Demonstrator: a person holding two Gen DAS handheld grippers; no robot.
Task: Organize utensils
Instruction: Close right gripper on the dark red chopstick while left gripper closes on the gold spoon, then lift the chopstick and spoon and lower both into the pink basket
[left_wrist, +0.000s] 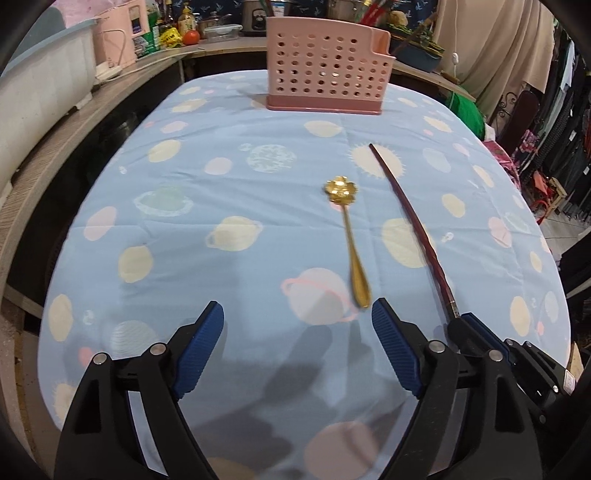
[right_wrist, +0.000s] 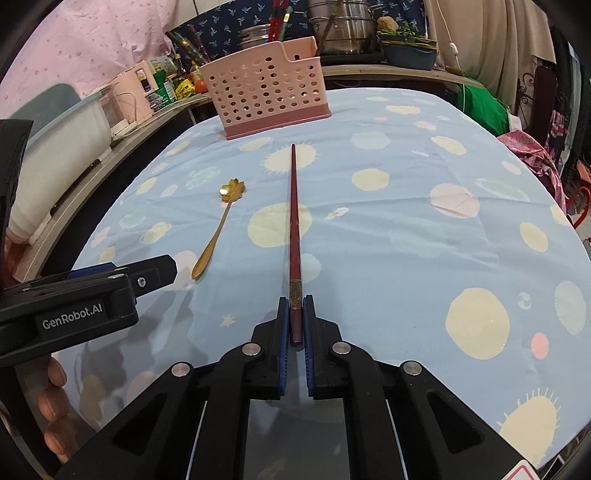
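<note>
Right wrist view: the right claw (right_wrist: 295, 317) is clamped on the butt end of a dark red chopstick (right_wrist: 294, 221) pointing ahead at the pink utensil holder (right_wrist: 269, 92). Held so far back, the stick could pivot or slip and miss the holder. The left claw (left_wrist: 297, 332) gapes, the gold flower spoon (left_wrist: 349, 236) lying just ahead on the tabletop (left_wrist: 221, 166). Its body (right_wrist: 74, 317) reads "GenRobot.AI".

A tomato (left_wrist: 191, 37) and steel pots (right_wrist: 341, 27) sit on the counter (left_wrist: 207, 50) behind.
</note>
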